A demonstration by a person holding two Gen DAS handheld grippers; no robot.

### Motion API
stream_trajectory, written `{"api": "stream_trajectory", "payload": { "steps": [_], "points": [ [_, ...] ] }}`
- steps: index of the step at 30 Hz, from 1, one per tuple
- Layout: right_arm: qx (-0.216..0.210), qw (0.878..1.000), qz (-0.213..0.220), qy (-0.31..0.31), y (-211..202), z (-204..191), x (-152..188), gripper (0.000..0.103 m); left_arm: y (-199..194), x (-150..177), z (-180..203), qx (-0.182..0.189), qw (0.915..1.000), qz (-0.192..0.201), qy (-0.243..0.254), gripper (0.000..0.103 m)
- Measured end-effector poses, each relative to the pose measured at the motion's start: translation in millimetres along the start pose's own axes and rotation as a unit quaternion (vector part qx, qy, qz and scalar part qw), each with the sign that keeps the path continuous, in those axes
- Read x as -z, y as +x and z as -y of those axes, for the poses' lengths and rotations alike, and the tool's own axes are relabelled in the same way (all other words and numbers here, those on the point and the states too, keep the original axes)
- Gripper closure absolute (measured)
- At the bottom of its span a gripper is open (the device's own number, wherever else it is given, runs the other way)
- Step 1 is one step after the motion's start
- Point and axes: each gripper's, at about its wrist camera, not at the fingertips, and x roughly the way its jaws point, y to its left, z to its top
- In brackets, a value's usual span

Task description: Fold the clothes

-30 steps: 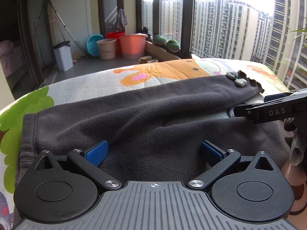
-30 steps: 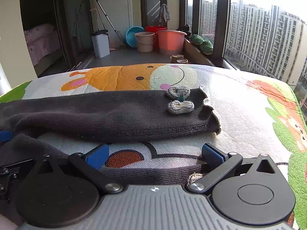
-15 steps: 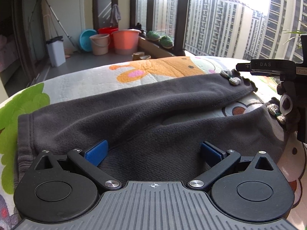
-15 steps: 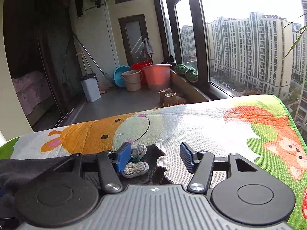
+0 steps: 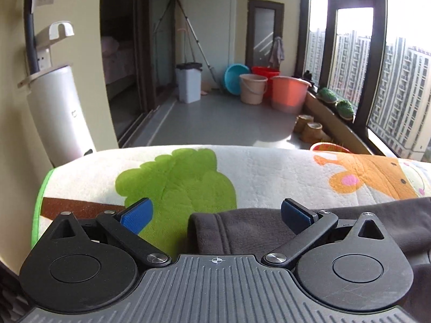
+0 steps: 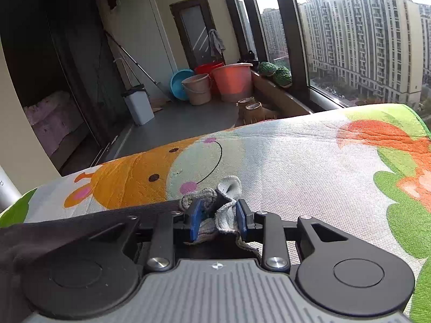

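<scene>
Right tool (image 6: 216,219) moved onto cuff (image 6: 226,188), closing | left tool (image 5: 215,214) wide, empty | no writing

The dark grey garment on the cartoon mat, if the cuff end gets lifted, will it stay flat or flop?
Likely floppy: the dark grey garment already lies in soft folds. Its frilled cuff bunches between the closing right claw pads, so it should crumple rather than hold shape. It looks like thick knit, so it may drag on the fuzzy mat rather than slide.
</scene>
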Motion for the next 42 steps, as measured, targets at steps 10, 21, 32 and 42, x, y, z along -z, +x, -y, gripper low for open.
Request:
{"api": "stream_trajectory", "payload": {
  "steps": [10,21,32,42],
  "points": [
    [0.0,0.996,-0.005,-0.085,1,-25,-4,0.091,20,6,21,0.048,0.9958,-0.025,0.075,0.05],
    [0.085,0.942,0.17,-0.276,-142,-79,51,0.092,-116,35,-15,0.098,0.9863,0.116,0.066,0.058],
    [0.036,0.997,0.056,0.036,-200,8,97,0.062,-178,105,-79,0.129,0.9881,0.069,-0.046,0.011],
    [-0.047,0.99,-0.035,0.13,-126,-8,113,0.068,-107,84,-79,0.149,0.9732,-0.043,-0.17,0.009]
  ]
}}
